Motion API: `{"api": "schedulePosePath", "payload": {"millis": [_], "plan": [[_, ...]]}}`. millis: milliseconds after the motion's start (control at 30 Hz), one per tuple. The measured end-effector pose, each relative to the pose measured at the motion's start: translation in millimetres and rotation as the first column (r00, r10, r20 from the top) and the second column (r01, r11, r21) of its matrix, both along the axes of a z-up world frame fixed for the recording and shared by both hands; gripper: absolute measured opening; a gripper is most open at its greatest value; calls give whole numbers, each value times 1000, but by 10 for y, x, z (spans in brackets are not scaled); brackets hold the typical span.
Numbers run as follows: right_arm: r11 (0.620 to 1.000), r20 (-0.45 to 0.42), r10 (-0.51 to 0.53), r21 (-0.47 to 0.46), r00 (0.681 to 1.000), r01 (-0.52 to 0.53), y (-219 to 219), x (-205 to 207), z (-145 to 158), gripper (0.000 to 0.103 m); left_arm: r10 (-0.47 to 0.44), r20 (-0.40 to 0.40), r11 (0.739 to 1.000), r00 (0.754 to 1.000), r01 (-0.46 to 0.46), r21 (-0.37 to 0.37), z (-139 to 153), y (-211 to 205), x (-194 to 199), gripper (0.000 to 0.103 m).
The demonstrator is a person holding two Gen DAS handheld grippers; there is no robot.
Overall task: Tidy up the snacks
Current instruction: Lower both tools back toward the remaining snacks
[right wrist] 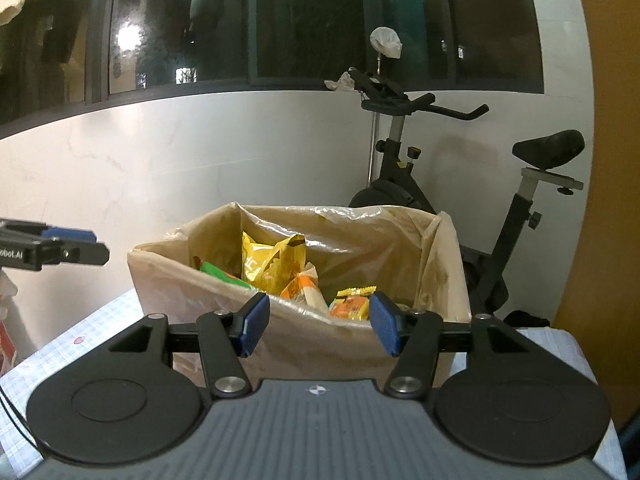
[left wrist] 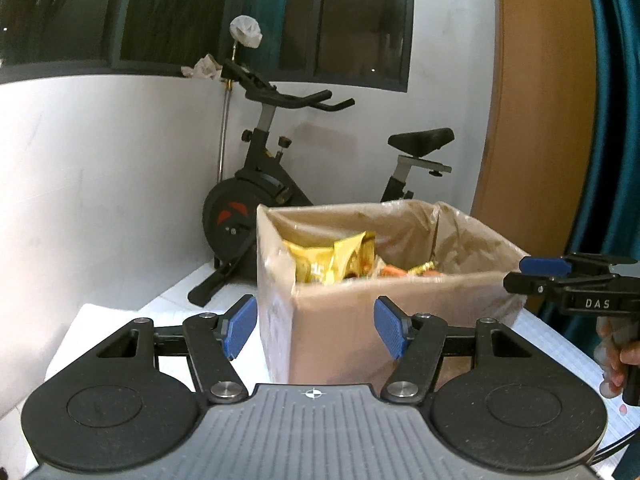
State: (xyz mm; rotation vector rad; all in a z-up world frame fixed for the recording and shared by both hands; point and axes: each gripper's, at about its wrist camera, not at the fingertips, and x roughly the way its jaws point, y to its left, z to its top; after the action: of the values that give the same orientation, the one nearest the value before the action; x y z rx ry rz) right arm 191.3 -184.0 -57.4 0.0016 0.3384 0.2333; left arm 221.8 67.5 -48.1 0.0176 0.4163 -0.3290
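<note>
A cardboard box (left wrist: 344,320) (right wrist: 304,344) lined with a thin plastic bag stands on the table in front of both grippers. Inside it lie snack packets: a yellow bag (left wrist: 332,260) (right wrist: 268,264), orange packets (right wrist: 308,292) and a green one (right wrist: 216,272). My left gripper (left wrist: 316,330) is open, short of the box's near corner, with nothing between its blue pads. My right gripper (right wrist: 318,328) is open too, just before the box's near wall, empty. The right gripper (left wrist: 560,280) also shows at the right edge of the left wrist view; the left gripper (right wrist: 60,248) shows at the left edge of the right wrist view.
The table (right wrist: 80,344) has a pale checked cover. An exercise bike (left wrist: 272,184) (right wrist: 500,200) stands behind the box against a white wall below dark windows. A wooden panel (left wrist: 532,120) and teal curtain (left wrist: 616,100) are at the right. A hand (left wrist: 624,356) holds the right gripper's handle.
</note>
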Motion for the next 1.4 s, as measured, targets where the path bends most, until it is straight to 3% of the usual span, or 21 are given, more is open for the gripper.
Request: {"api": "schedulePosePath", "payload": {"millis": [233,600,800,1067,1300,1333,1400], "plan": [[1000,-24,-6,20,1000,6,64,-142,-162,59,12,-48,1000,999,-13,-27,-227,125,-115,67],[999,-186,28,24,982,-24,388,-50,-741,59,45,-125,997,991,-52,-49,-582,376,-141,67],[991,-275,131,11,953,-133,735,112,-1027,59,68,-161,995,985,-78,-55,-740,502,-134,66],[907,-355,288,-196,890,-371,1284,317,-1378,66,96,-198,992,975,-110,-64,-868,653,-149,66],[892,-430,294,-197,854,-407,1461,625,-1571,73,93,-219,992,971,-109,-64,-957,671,-158,66],[895,-435,293,-189,851,-405,1451,643,-1587,72,92,-220,992,971,-108,-62,-960,661,-144,67],[903,-427,293,-170,855,-395,1365,645,-1588,60,90,-222,993,971,-105,-59,-970,644,-128,66]]}}
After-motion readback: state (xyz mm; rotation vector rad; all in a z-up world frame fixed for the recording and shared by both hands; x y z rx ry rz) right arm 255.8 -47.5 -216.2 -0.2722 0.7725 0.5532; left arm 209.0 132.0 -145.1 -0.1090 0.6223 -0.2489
